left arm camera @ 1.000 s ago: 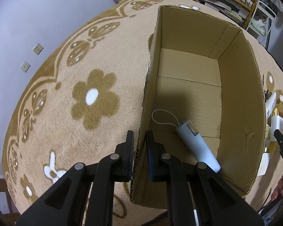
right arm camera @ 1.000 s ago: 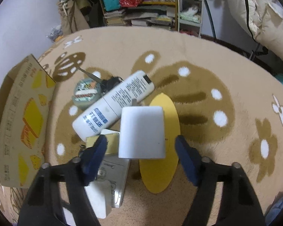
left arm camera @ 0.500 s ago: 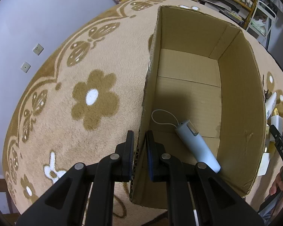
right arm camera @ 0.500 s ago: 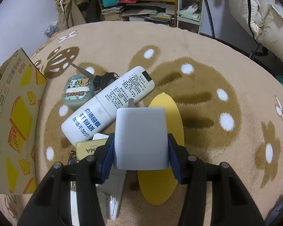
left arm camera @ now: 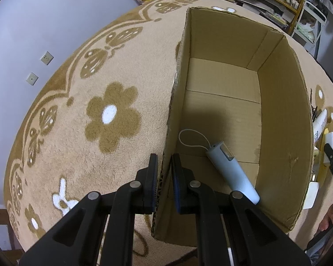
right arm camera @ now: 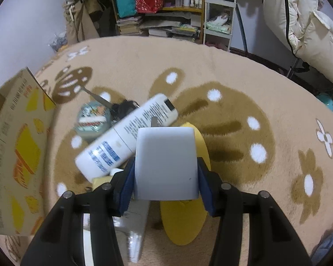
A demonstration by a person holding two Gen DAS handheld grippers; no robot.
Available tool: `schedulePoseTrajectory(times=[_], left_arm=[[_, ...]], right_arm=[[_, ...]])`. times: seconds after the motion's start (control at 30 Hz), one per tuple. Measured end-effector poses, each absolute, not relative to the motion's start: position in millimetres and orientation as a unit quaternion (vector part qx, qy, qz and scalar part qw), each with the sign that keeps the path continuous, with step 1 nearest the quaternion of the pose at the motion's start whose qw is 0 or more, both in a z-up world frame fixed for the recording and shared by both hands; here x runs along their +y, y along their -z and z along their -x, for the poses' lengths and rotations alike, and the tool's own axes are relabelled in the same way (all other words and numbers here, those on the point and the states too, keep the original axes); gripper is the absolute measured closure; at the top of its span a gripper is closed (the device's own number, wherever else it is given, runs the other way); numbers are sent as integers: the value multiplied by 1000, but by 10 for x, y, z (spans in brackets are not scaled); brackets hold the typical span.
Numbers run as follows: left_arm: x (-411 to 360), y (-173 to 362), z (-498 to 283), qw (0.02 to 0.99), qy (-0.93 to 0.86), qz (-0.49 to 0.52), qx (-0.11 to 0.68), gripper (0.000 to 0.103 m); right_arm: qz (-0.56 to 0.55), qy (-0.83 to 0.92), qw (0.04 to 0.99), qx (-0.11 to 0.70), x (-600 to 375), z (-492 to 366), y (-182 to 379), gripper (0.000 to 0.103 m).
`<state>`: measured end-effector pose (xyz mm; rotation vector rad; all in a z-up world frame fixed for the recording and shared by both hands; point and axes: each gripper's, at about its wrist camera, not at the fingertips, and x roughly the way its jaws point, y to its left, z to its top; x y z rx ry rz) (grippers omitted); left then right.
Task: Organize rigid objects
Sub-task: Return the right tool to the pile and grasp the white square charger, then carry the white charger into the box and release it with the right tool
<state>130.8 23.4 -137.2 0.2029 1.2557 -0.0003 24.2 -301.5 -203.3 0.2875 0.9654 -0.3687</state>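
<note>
Right tool (right arm camera: 166, 173): blue pads pressed on both sides of a white block (right arm camera: 166, 161), which looks like a plug adapter with one metal prong at its far edge. Block sits clear of the pile, nearest the lens. Just beyond and under it: a yellow oval disc (right arm camera: 184, 217) flat on the rug (right arm camera: 233, 84), a flat grey box (right arm camera: 135, 226) near the left finger, a white bottle (right arm camera: 126, 137) lying on its side with blue print, then a round green tin (right arm camera: 93, 122) and a dark tangle beside it, too blurred to name.

Left tool (left arm camera: 164, 173): fingers pressed together on the near wall of the cardboard box (left arm camera: 284, 115), one finger outside, one inside. It holds the box in place. Inside, on the floor of the box, lies a pale blue tube (left arm camera: 230, 173) with a white cord loop.

Risks, as judged: the block's sides are smooth and taper slightly, so it could slip forward out of the pads when tilted over the box. The thin wall may buckle or tip if the left tool pulls. The block could also land on the tube.
</note>
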Motion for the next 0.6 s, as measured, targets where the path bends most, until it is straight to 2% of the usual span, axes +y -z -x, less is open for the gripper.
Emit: schedulePoseTrajectory(times=[0.6], left_arm=[[260,1373,-1316,803,6,-92,589,92]], right_arm=[[-112,36,927,356,-2157,-543,1127,48]])
